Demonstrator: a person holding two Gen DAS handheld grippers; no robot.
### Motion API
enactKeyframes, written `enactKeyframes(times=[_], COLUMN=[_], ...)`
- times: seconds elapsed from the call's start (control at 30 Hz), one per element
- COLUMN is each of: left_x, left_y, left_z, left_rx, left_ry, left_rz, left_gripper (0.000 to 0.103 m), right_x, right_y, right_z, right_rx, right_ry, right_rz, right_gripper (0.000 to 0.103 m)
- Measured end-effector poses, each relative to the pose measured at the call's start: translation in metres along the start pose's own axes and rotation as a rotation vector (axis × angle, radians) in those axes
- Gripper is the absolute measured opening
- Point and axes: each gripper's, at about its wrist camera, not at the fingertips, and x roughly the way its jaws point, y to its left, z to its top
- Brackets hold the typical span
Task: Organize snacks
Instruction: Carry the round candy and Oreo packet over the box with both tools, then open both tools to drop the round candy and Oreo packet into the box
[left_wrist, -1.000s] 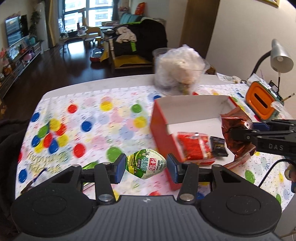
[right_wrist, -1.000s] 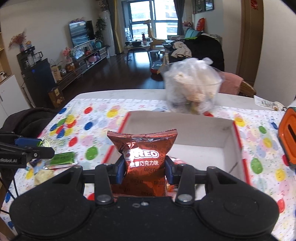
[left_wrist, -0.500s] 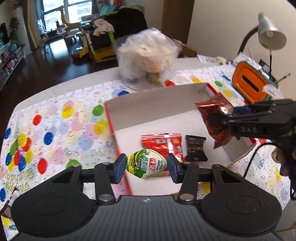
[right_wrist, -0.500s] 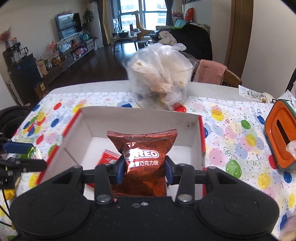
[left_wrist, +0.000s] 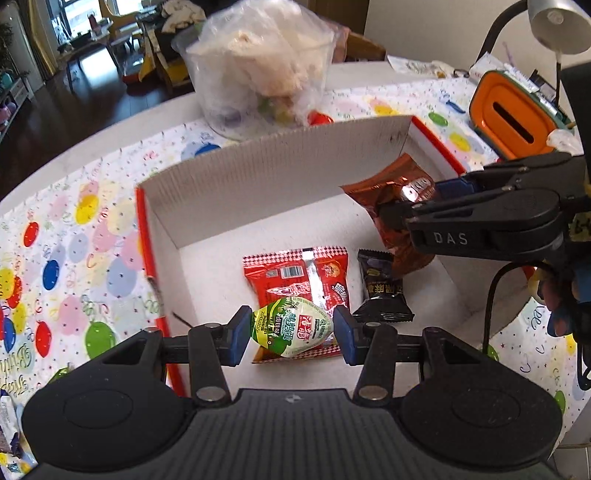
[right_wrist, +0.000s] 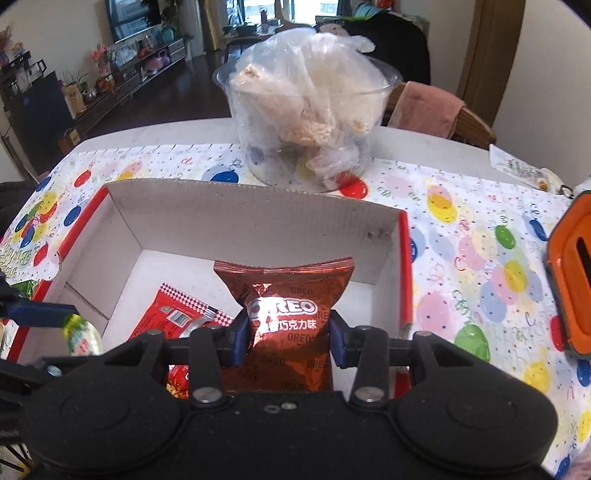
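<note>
A red cardboard box (left_wrist: 258, 184) (right_wrist: 258, 221) with a white inside stands on the balloon-print tablecloth. On its floor lie a red snack packet (left_wrist: 295, 273) (right_wrist: 173, 317) and a small black packet (left_wrist: 382, 291). My left gripper (left_wrist: 291, 328) is shut on a green-and-white egg-shaped snack (left_wrist: 291, 326) (right_wrist: 81, 336) above the box's near part. Over the box's right side, my right gripper (right_wrist: 286, 336) (left_wrist: 402, 206) is shut on a brown Oreo packet (right_wrist: 284, 302) (left_wrist: 399, 192).
A clear tub (left_wrist: 258, 74) (right_wrist: 306, 122) of plastic-wrapped snacks stands just behind the box. An orange container (left_wrist: 513, 114) (right_wrist: 569, 280) and a desk lamp (left_wrist: 554, 26) sit at the right. A chair with a pink cloth (right_wrist: 428, 107) is beyond the table.
Both grippers have moved forward and down over the box, still holding their snacks. The left one came in from the tablecloth left of the box.
</note>
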Motion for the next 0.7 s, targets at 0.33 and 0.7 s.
enactKeyframes(times=[0.33,0.7], left_x=[0.020,0.019], left_y=[-0.011,-0.009], left_z=[0.008,0.008], left_rx=[0.043,0.039], left_ry=[0.062,0.054], left_rz=[0.022,0.027], left_gripper=[0.047,0.049], right_x=[0.020,0.017], right_y=[0.004,0.005], right_z=[-0.002,-0.005], right_rx=[-0.022,-0.018], right_ry=[0.078,0.079], right_rz=[-0.002,0.019], right_gripper=[0.042,0.044])
